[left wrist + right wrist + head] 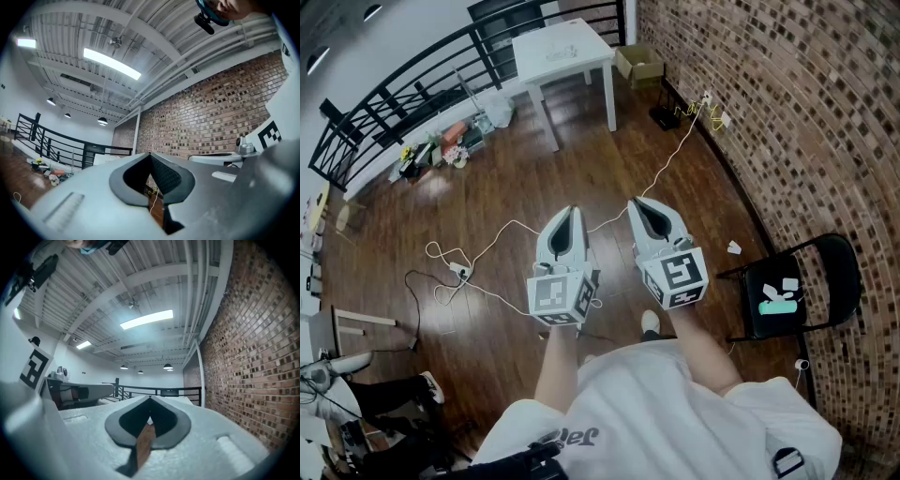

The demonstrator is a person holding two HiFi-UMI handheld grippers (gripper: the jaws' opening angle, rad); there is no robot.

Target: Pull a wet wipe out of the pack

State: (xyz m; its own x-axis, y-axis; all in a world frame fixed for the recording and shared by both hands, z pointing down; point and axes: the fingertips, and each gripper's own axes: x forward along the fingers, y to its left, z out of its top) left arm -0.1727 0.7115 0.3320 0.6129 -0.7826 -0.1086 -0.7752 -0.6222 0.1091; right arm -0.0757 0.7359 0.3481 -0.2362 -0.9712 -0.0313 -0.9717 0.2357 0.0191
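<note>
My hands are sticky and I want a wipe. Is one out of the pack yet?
Not yet. Done: nothing that shows. In hand: nothing, as the left tongs and right tongs are shut and empty, held out over the wooden floor. Left: everything. A green thing on the black chair might be the pack, but it's too small to tell.
</note>
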